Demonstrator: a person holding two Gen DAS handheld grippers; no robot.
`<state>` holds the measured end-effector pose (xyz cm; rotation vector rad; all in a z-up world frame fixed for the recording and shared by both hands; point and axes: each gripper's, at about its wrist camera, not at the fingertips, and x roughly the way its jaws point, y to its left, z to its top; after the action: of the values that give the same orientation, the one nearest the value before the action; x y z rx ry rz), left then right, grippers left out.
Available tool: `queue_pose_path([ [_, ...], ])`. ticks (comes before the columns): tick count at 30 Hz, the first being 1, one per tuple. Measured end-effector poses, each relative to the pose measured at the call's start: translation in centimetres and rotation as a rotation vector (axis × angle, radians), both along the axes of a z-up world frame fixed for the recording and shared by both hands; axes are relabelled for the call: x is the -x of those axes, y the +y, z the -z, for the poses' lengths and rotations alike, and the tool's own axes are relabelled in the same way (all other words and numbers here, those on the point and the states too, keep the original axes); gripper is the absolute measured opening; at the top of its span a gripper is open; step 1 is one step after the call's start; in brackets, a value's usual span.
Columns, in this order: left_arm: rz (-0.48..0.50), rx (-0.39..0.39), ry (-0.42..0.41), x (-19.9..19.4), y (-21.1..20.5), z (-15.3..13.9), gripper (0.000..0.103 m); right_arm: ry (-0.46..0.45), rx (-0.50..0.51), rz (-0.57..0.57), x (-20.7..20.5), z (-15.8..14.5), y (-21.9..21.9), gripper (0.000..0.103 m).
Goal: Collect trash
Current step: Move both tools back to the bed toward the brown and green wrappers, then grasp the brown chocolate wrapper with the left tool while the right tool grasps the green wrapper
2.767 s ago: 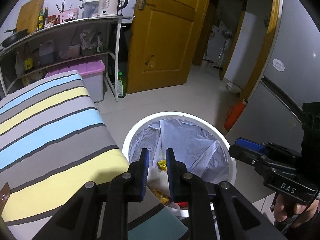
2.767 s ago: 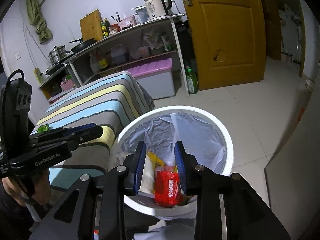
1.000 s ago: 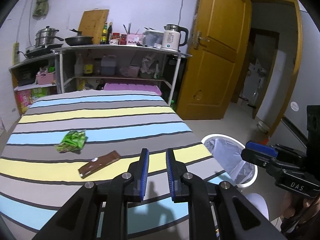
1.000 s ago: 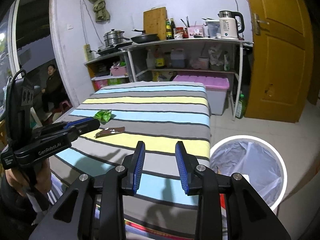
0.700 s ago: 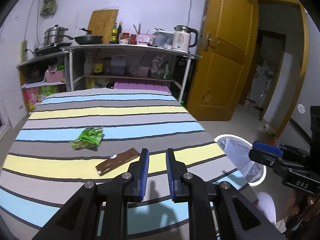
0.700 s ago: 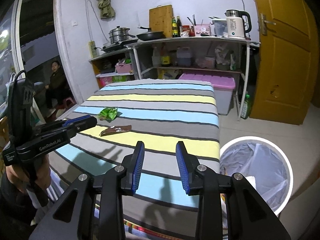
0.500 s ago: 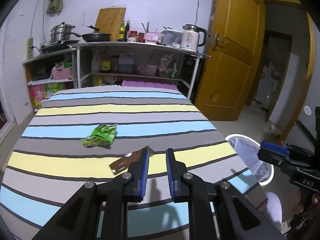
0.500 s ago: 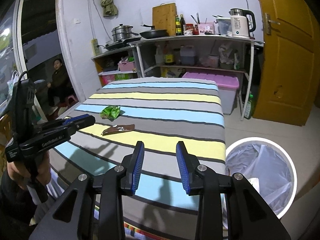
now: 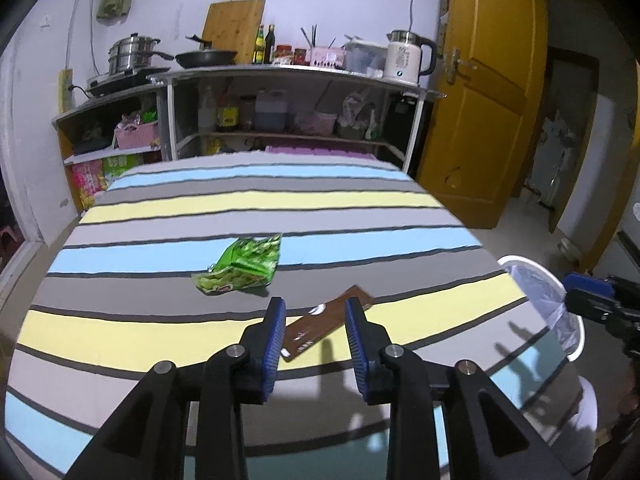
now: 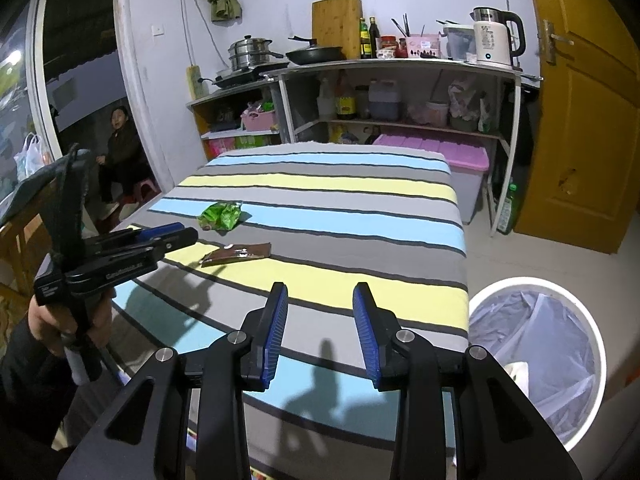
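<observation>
A brown wrapper [image 9: 320, 330] lies flat on the striped table [image 9: 160, 220], and a green snack bag [image 9: 244, 266] lies just beyond it. My left gripper [image 9: 316, 320] is open and empty, hovering with its jaws either side of the brown wrapper's near end. In the right wrist view the brown wrapper [image 10: 236, 255] and the green snack bag [image 10: 222, 216] lie at the table's left, with the left gripper [image 10: 176, 236] close beside them. My right gripper [image 10: 320, 304] is open and empty above the table's near right part. The white bin [image 10: 592, 332] with a clear liner stands on the floor right of the table.
The white bin also shows in the left wrist view [image 9: 568, 304], with the right gripper [image 9: 592, 292] above it. A shelf unit [image 10: 400, 68] with pots, bottles and a kettle stands behind the table. A yellow door [image 10: 584, 120] is at the right. A person [image 10: 120, 144] sits at far left.
Both grippers have swung from over the bin to the table. The left gripper has moved up to the brown wrapper and its jaws have opened wider. The right gripper stays open.
</observation>
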<state>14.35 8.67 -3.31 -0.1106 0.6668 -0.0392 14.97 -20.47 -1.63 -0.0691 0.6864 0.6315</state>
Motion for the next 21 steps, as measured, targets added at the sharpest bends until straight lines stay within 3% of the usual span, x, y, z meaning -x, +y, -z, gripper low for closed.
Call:
queue_pose_path([
  [5,0.018,-0.005,0.038,-1.5,0.7,1.4,0.032,0.016,0.004,0.003,-0.8,0.5,0.3,0.035],
  [9,0.086,0.028,0.081,-2.7,0.9,2.2,0.045,0.029,0.008,0.003,-1.4,0.9,0.7,0.035],
  [15,0.118,0.049,0.177,-4.2,0.8,3.5,0.046,0.046,0.008,-0.003,-2.2,1.4,1.3,0.035],
  [18,0.110,0.039,0.190,-4.2,0.6,3.7,0.046,0.049,0.006,-0.006,-2.2,1.4,1.4,0.035],
  [21,0.111,-0.031,0.193,-3.8,-0.5,3.9,0.045,0.050,0.005,-0.005,-2.2,1.4,1.5,0.035],
])
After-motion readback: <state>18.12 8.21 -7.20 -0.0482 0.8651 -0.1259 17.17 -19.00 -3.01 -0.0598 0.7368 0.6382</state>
